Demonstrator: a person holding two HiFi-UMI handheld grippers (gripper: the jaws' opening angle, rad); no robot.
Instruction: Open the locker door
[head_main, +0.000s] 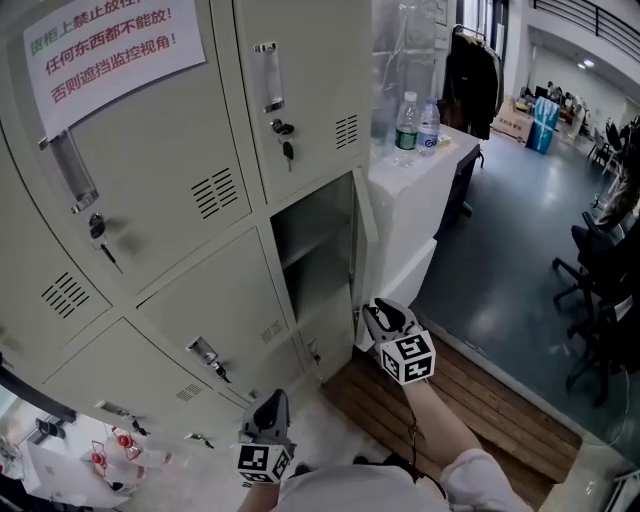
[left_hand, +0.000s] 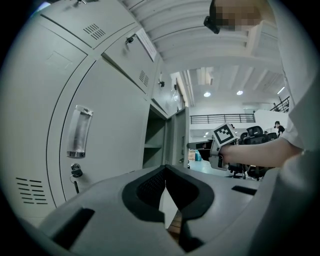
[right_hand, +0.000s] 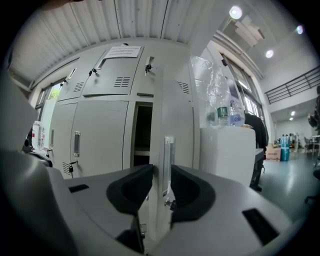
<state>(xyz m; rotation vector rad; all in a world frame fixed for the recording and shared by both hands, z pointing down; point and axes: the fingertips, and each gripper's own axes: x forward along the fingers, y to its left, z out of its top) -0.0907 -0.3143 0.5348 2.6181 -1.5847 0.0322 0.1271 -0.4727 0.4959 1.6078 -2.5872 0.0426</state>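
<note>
A bank of pale grey lockers (head_main: 180, 180) fills the left of the head view. One lower locker door (head_main: 360, 245) stands swung out, showing a dark compartment (head_main: 315, 240) with a shelf. My right gripper (head_main: 372, 312) is at the door's lower free edge. In the right gripper view the door (right_hand: 175, 120) runs edge-on between the pads, which press on it at its handle (right_hand: 167, 160). My left gripper (head_main: 270, 405) hangs low before the bottom lockers, with its jaws shut (left_hand: 165, 172) on nothing. The left gripper view also shows the right gripper (left_hand: 192, 146) at the door (left_hand: 180, 135).
Two water bottles (head_main: 405, 120) stand on a white cabinet (head_main: 420, 190) right of the lockers. Keys (head_main: 285, 140) hang in several locks. A printed notice (head_main: 100, 50) is taped to the upper left door. A wooden floor strip (head_main: 470, 400) lies below; office chairs (head_main: 600, 290) stand at right.
</note>
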